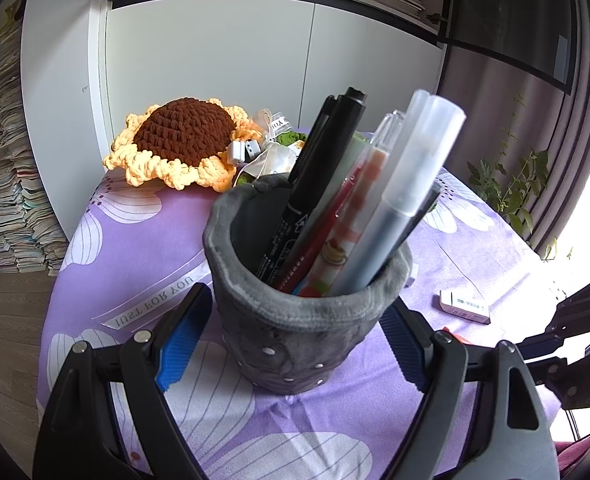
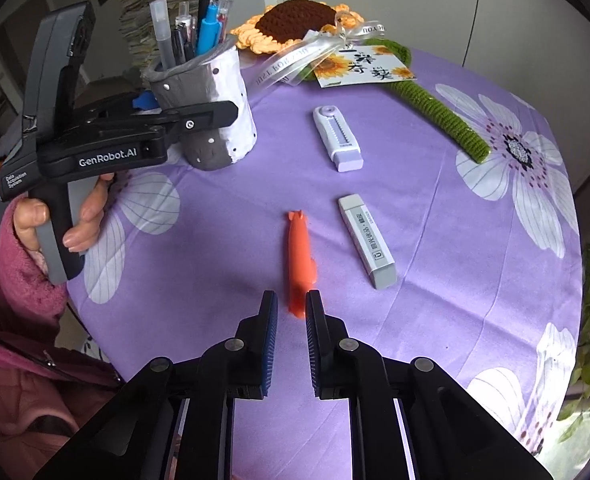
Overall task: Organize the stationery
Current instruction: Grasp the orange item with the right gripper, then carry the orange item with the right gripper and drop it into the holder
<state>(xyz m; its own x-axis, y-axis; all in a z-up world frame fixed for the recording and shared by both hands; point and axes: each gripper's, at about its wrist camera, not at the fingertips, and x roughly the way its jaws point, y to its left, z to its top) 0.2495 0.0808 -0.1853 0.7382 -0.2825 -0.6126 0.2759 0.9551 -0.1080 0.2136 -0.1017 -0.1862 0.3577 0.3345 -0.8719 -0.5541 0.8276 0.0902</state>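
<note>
Lying mid-table just ahead of the nearly closed, empty right gripper (image 2: 291, 308), the orange pen (image 2: 299, 260) looks light, stiff and slick, best pinched mid-barrel, while the left gripper (image 1: 291, 344) clamps the soft pen holder (image 1: 295, 320)

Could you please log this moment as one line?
left tool grips pen holder | right tool shut on orange pen | grey eraser, lilac eraser on cloth

Left gripper (image 1: 295, 304) clamps the pen holder (image 1: 319, 332); right gripper (image 2: 291, 300) (angled steeply down) pinches the orange pen (image 2: 299, 252).
</note>
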